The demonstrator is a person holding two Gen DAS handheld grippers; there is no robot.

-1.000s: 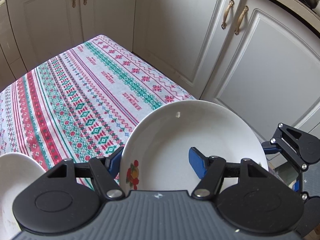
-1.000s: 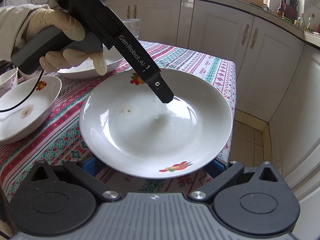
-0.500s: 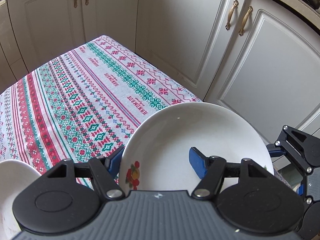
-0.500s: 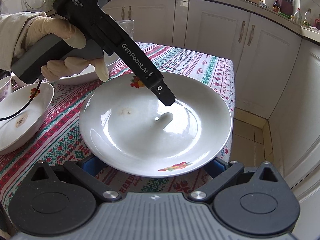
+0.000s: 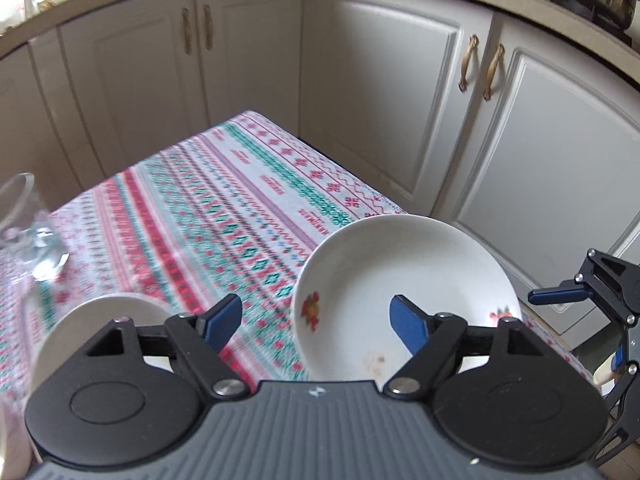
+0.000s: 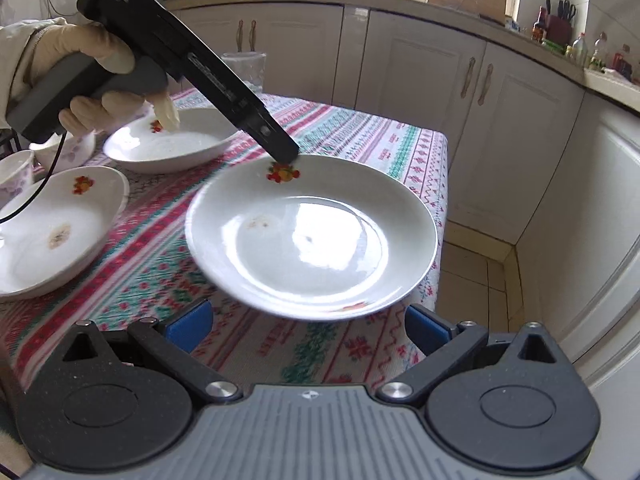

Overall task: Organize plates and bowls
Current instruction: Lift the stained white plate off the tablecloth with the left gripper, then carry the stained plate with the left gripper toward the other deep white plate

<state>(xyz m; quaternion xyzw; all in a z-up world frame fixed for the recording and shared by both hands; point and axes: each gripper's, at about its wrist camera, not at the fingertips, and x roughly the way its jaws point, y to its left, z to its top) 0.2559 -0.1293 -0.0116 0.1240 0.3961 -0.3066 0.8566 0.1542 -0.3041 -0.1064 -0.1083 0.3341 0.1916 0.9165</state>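
Observation:
A white plate with fruit motifs [image 6: 312, 236] lies on the patterned tablecloth near the table's right corner; it also shows in the left wrist view [image 5: 404, 280]. My left gripper [image 5: 316, 318] is open, its right finger over the plate's rim, its left finger over the cloth. From the right wrist view, the left gripper's tip [image 6: 280, 150] is at the plate's far rim. My right gripper [image 6: 308, 326] is open and empty, just short of the plate's near rim. Two more white plates [image 6: 60, 232] [image 6: 172, 144] lie to the left.
A glass bowl [image 5: 24, 228] stands at the table's left in the left wrist view. A tall glass [image 6: 244, 70] and small cups [image 6: 16, 172] stand at the back left. White cabinets [image 5: 400, 92] surround the table. The table edge [image 6: 440, 216] drops to a tiled floor.
My left gripper drew back from over the plate's middle to its far rim. My right gripper pulled back from the near rim. The plate now lies farther from both cameras.

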